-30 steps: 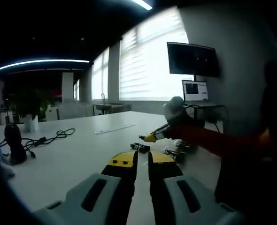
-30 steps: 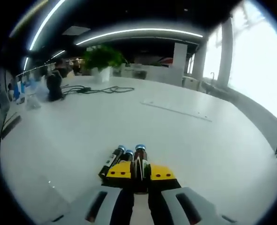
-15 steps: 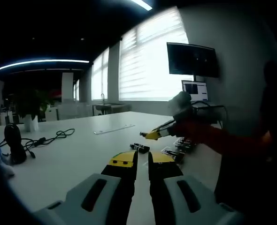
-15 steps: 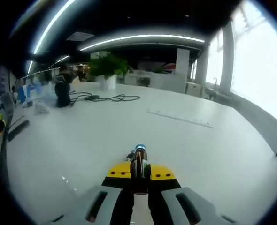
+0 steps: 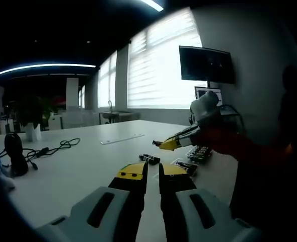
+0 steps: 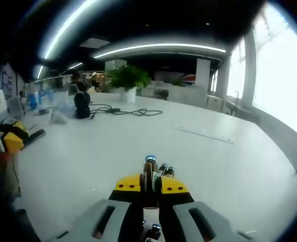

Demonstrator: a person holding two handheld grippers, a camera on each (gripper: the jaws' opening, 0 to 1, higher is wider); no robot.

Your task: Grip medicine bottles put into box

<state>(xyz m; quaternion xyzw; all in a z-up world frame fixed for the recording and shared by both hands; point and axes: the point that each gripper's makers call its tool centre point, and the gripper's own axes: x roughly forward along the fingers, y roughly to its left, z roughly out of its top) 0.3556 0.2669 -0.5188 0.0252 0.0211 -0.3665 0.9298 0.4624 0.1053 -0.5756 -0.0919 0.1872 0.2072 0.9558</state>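
My right gripper (image 6: 150, 182) is shut on a brown medicine bottle (image 6: 150, 170) with a blue cap that stands up between its yellow tips. In the left gripper view the right gripper (image 5: 163, 145) hangs above the white table (image 5: 78, 171), over a small box (image 5: 199, 153) with several bottles in it. One dark bottle (image 5: 149, 159) lies loose on the table and another (image 5: 183, 165) lies beside the box. Just past my right tips, two more bottle tops (image 6: 166, 170) show. My left gripper (image 5: 152, 174) rests low over the table, shut with nothing in it.
A potted plant (image 6: 128, 79), a black rounded object (image 6: 81, 99) and black cables (image 6: 126, 111) sit at the far side of the table. A thin flat strip (image 6: 204, 134) lies toward the windows. A monitor (image 5: 206, 64) and laptop (image 5: 208, 96) stand behind the box.
The right gripper has risen off the table with the bottle and swung right toward the box, leaving the other loose bottles behind. The left gripper has stayed still.
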